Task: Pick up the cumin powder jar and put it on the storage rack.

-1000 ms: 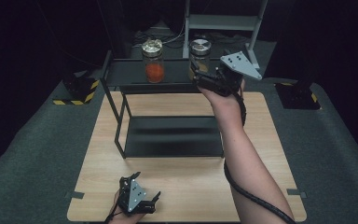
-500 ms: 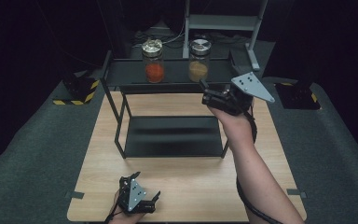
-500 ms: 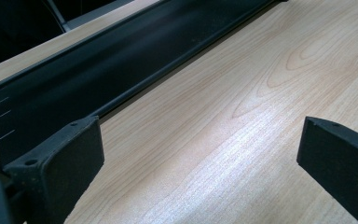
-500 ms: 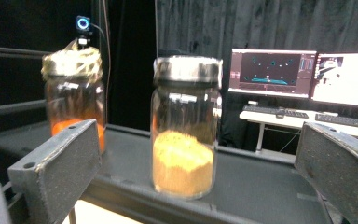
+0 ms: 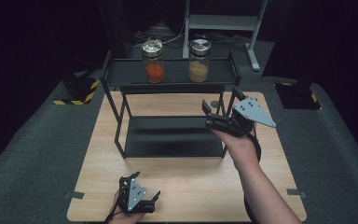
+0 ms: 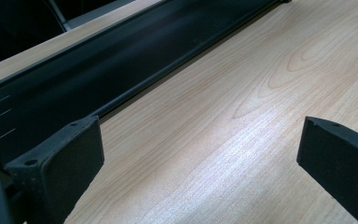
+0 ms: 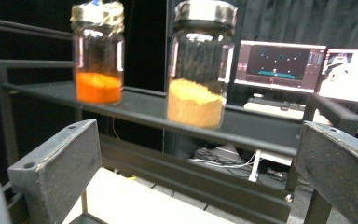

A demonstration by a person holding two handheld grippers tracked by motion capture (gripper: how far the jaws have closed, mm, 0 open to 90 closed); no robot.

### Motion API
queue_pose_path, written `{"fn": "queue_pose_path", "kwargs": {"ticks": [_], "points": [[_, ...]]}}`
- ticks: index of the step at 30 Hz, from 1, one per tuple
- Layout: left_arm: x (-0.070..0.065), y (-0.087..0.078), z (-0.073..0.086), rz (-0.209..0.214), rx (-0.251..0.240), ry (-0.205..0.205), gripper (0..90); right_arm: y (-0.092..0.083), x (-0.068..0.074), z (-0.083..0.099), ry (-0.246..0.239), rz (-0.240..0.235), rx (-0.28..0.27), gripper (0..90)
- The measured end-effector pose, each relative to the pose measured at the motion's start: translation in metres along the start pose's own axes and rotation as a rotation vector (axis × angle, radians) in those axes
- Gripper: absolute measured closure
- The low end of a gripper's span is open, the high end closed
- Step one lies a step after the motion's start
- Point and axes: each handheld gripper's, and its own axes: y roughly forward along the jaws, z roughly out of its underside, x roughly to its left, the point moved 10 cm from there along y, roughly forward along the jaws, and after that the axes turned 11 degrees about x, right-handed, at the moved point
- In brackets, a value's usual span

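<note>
On a light wooden table (image 5: 182,191) ringed by dark grey carpet (image 5: 37,154) in a black-walled room stands a black two-tier rack (image 5: 168,140). Its top shelf carries two glass jars side by side and apart: one with orange powder (image 5: 154,60), one with tan powder (image 5: 199,59). The right gripper (image 5: 212,114), jaws wide and empty, hangs near the rack's right end, below the tan jar. The left gripper (image 5: 142,193), jaws likewise wide, rests at the table's near edge. Lit monitors (image 7: 303,67) glow behind.
</note>
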Motion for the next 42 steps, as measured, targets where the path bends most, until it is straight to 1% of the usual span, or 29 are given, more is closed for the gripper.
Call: {"fn": "queue_pose_path", "kwargs": {"ticks": [4,7,9,10,11,12,15,16,17,18,20,21,22,23,27,28,29,32,34,35,38,39,40,41,42], "points": [[0.000,0.000,0.000,0.004,-0.003,-0.002,0.8,-0.006,0.006,0.012,-0.025,-0.005,0.008,0.0],[0.000,0.000,0.000,0.005,-0.003,0.001,0.8,-0.012,0.010,0.022,-0.052,0.006,0.025,0.0],[0.001,-0.001,0.001,0.006,-0.005,0.000,0.8,-0.017,0.012,0.032,-0.062,0.005,0.038,0.0],[0.001,-0.001,0.001,0.006,-0.005,0.000,0.8,-0.017,0.012,0.032,-0.062,0.005,0.038,0.0],[0.001,-0.001,0.001,0.007,-0.008,-0.007,0.8,-0.023,0.014,0.042,-0.080,0.006,0.049,0.0],[0.001,-0.001,0.001,0.007,-0.007,-0.008,0.8,-0.027,0.015,0.048,-0.090,0.010,0.052,0.0],[0.001,-0.001,0.001,0.003,-0.010,-0.010,0.8,-0.037,0.017,0.067,-0.103,0.011,0.065,0.0],[0.001,-0.001,0.001,0.003,-0.010,-0.010,0.8,-0.037,0.017,0.067,-0.103,0.011,0.065,0.0],[0.000,-0.001,0.001,-0.001,-0.013,-0.007,0.8,-0.042,0.017,0.079,-0.114,0.013,0.077,0.0],[0.000,-0.001,0.001,-0.001,-0.013,-0.007,0.8,-0.042,0.017,0.079,-0.114,0.013,0.077,0.0],[0.000,-0.001,0.001,-0.002,-0.011,-0.006,0.8,-0.047,0.017,0.092,-0.122,0.014,0.095,0.0],[0.000,-0.001,0.001,-0.001,-0.011,-0.007,0.8,-0.050,0.016,0.101,-0.126,0.012,0.110,0.0],[0.000,-0.001,0.001,0.000,-0.010,-0.011,0.8,-0.050,0.016,0.101,-0.126,0.012,0.110,0.0],[0.001,-0.001,0.001,0.002,-0.013,-0.015,0.8,-0.053,0.016,0.112,-0.126,0.013,0.127,0.0],[0.003,-0.001,0.002,0.008,-0.017,-0.034,0.8,-0.058,0.016,0.132,-0.124,0.017,0.155,0.0],[0.003,-0.001,0.002,0.008,-0.017,-0.034,0.8,-0.058,0.016,0.132,-0.124,0.017,0.155,0.0],[0.003,-0.001,0.002,0.010,-0.018,-0.036,0.8,-0.061,0.016,0.142,-0.119,0.018,0.170,0.0],[0.003,-0.001,0.002,0.009,-0.020,-0.035,0.8,-0.064,0.016,0.157,-0.113,0.017,0.199,0.0],[0.003,-0.001,0.002,0.008,-0.018,-0.030,0.8,-0.065,0.016,0.160,-0.113,0.018,0.204,0.0],[0.002,-0.001,0.002,0.005,-0.016,-0.025,0.8,-0.066,0.016,0.169,-0.115,0.020,0.221,0.0],[0.002,-0.001,0.002,0.001,-0.015,-0.022,0.7,-0.068,0.014,0.182,-0.104,0.022,0.249,0.0],[0.002,-0.001,0.002,0.001,-0.015,-0.022,0.7,-0.068,0.014,0.182,-0.104,0.022,0.249,0.0],[0.001,-0.001,0.002,0.000,-0.015,-0.021,0.7,-0.068,0.013,0.191,-0.102,0.025,0.267,0.0],[0.001,-0.001,0.002,0.000,-0.015,-0.021,0.7,-0.068,0.013,0.191,-0.102,0.025,0.267,0.0],[0.001,-0.001,0.002,0.000,-0.015,-0.021,0.7,-0.069,0.012,0.196,-0.103,0.030,0.280,0.0]]}}
